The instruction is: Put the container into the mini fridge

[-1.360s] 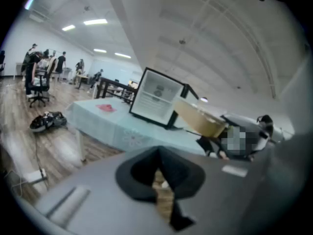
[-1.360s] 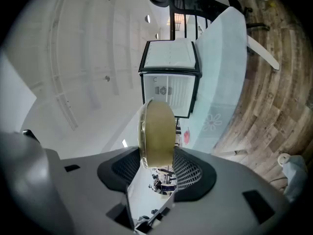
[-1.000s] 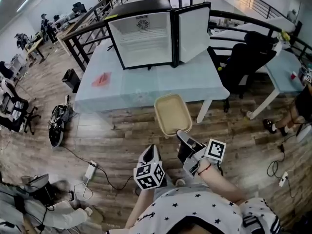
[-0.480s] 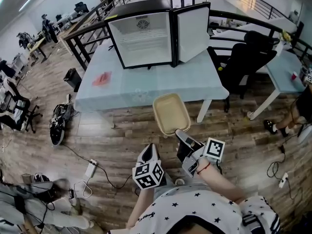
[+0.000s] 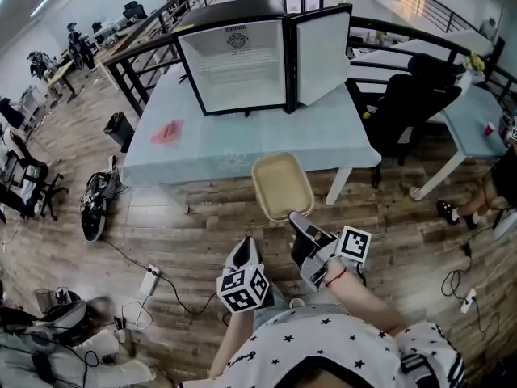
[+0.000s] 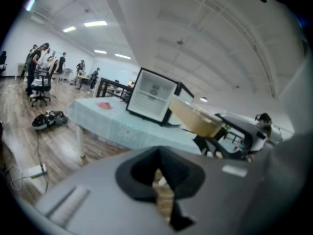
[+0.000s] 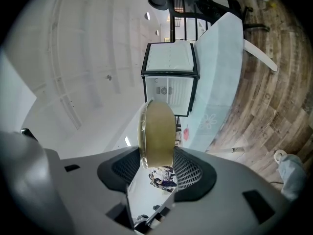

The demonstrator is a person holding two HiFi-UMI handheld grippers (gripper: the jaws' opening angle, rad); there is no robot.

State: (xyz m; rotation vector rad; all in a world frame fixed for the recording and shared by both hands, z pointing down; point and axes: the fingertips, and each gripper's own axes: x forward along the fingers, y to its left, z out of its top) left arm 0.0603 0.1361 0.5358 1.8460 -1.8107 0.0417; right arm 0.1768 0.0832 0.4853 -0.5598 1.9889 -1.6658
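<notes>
The black mini fridge (image 5: 242,59) stands on the table with its door (image 5: 321,51) swung open to the right and its white inside bare. My right gripper (image 5: 300,231) is shut on the rim of a shallow tan container (image 5: 281,186), held out above the wooden floor just short of the table's front edge. In the right gripper view the container (image 7: 157,133) stands edge-on between the ribbed pads (image 7: 188,168), with the fridge (image 7: 171,84) beyond. My left gripper (image 5: 246,255) hangs close to my body, shut and holding nothing; its view shows the fridge (image 6: 154,96) and the container (image 6: 195,119).
A pale blue cloth covers the table (image 5: 242,148), with a red patch (image 5: 168,132) at its left. A black office chair (image 5: 412,95) and a second table (image 5: 477,111) stand to the right. Cables and a power strip (image 5: 149,281) lie on the floor, beside a black bag (image 5: 95,208).
</notes>
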